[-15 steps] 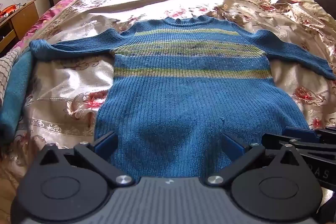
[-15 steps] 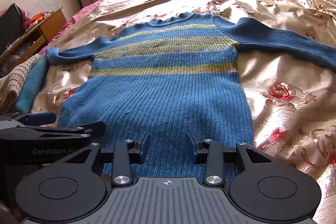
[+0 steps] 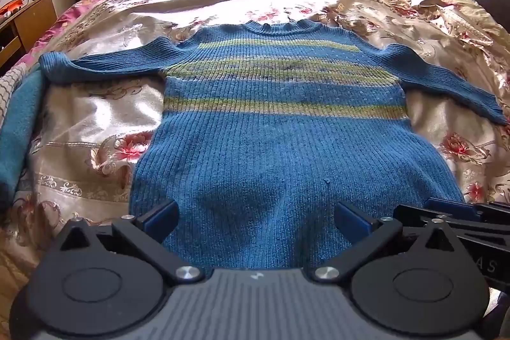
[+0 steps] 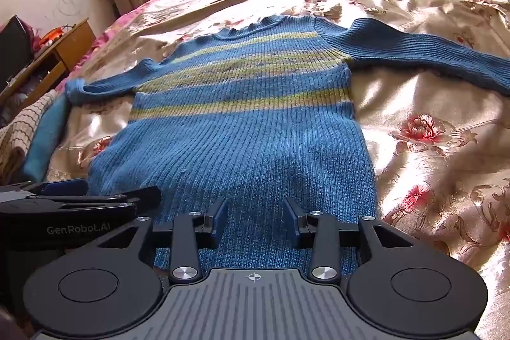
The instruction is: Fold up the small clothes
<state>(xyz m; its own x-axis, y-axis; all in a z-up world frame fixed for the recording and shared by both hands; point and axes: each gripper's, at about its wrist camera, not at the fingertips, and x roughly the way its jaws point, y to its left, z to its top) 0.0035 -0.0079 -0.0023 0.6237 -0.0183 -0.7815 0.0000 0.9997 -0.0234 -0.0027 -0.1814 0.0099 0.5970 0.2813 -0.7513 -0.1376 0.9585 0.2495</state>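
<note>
Little had shifted since the earlier frame — both tongs had crept only slightly over the hem, and the blue sweater (image 3: 271, 148) lay as it had, flat on the flowered bedspread (image 3: 95, 123), sleeves spread to either side, neck farthest from the tongs. Left tongs (image 3: 256, 217) stood spread as wide as they go, empty, hovering over the hem just ahead of them. Right tongs (image 4: 255, 217) were parted more narrowly, also gripping nothing, the hem below and between their tips. Side by side at the near edge, they seemed placed to take the bottom corners — probably for a first fold toward the collar.
</note>
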